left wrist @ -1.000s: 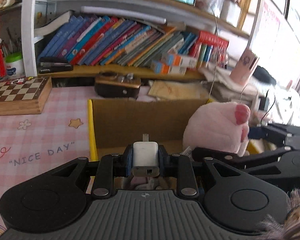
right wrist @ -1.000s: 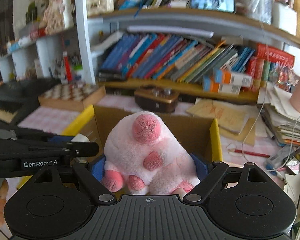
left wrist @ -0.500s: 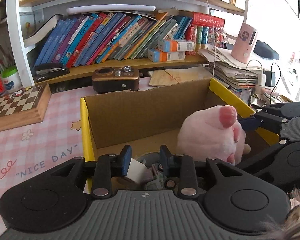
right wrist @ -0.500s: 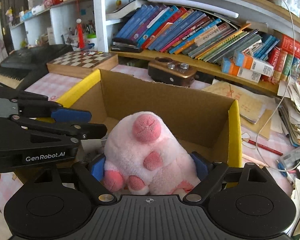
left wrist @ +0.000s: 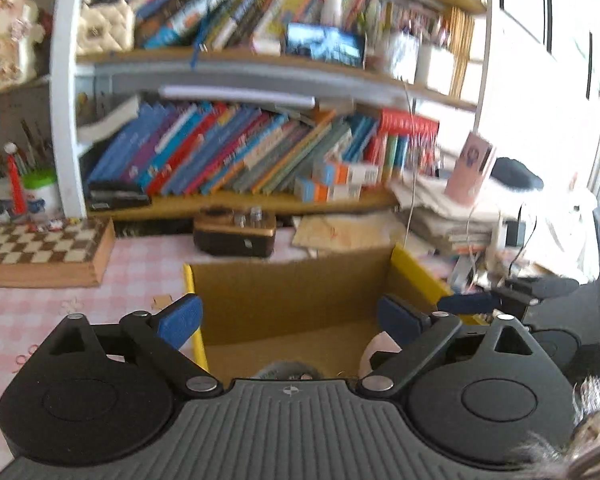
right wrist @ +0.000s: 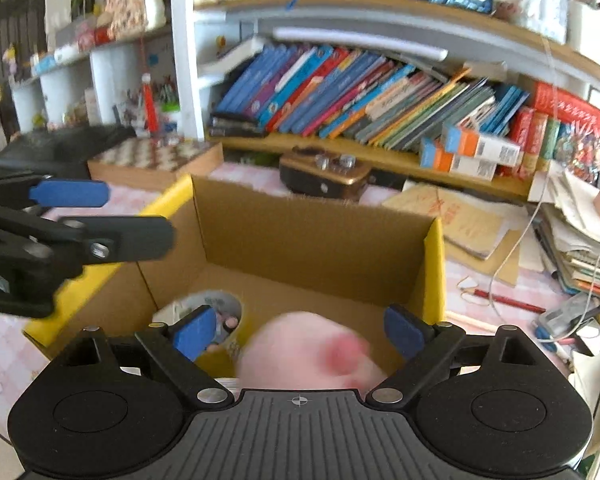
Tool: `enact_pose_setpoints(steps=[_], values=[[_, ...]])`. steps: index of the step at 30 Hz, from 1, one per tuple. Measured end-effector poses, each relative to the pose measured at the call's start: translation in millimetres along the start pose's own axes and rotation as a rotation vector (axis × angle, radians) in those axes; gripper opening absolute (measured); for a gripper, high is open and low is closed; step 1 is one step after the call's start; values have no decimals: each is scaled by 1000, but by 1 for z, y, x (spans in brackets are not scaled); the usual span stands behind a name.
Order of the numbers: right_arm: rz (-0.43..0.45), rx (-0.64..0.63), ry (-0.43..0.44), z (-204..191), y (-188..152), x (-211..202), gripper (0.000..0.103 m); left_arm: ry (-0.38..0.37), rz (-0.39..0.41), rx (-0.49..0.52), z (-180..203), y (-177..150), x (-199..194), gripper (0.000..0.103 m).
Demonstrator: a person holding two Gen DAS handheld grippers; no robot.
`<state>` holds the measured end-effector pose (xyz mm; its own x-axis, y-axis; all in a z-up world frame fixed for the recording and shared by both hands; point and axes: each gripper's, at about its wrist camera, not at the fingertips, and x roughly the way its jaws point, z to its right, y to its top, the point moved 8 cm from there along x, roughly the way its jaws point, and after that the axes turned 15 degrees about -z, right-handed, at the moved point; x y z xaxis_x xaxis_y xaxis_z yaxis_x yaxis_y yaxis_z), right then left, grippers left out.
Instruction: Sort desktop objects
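Observation:
In the left wrist view my left gripper (left wrist: pixel 290 320) hovers over the open cardboard box (left wrist: pixel 292 300) with the yellow rim. Its jaws are opening wide and nothing is between them. The white charger is out of sight. In the right wrist view my right gripper (right wrist: pixel 300 330) is over the same box, jaws opening. The pink plush toy (right wrist: pixel 308 354) lies blurred low between the blue pads (right wrist: pixel 194 330), clear of both. The left gripper (right wrist: pixel 100 216) shows at the left edge, and the right gripper (left wrist: pixel 500 296) at the right of the left view.
A round container (right wrist: pixel 204 310) lies in the box's left corner. Behind the box are a brown radio (left wrist: pixel 236 232), a chessboard box (left wrist: pixel 44 248), a shelf of leaning books (left wrist: pixel 240 152) and paper stacks with cables (right wrist: pixel 572 240) on the right. A pink checked cloth (left wrist: pixel 28 312) covers the desk.
The left gripper let go of the white charger, opened wide and rose. The right gripper's jaws spread off the pink plush, which sank lower into the box.

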<state>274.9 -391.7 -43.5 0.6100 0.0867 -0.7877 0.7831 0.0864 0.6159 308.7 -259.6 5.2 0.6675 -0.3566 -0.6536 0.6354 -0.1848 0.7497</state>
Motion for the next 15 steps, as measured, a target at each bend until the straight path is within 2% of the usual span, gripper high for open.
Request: enact_pose_setpoints(steps=[7, 15], values=[[118, 91, -9, 2, -5, -45, 93, 32, 90, -70, -16, -8, -54, 103], [192, 206, -65, -6, -29, -80, 95, 74, 124, -134, -44, -38, -106, 103]])
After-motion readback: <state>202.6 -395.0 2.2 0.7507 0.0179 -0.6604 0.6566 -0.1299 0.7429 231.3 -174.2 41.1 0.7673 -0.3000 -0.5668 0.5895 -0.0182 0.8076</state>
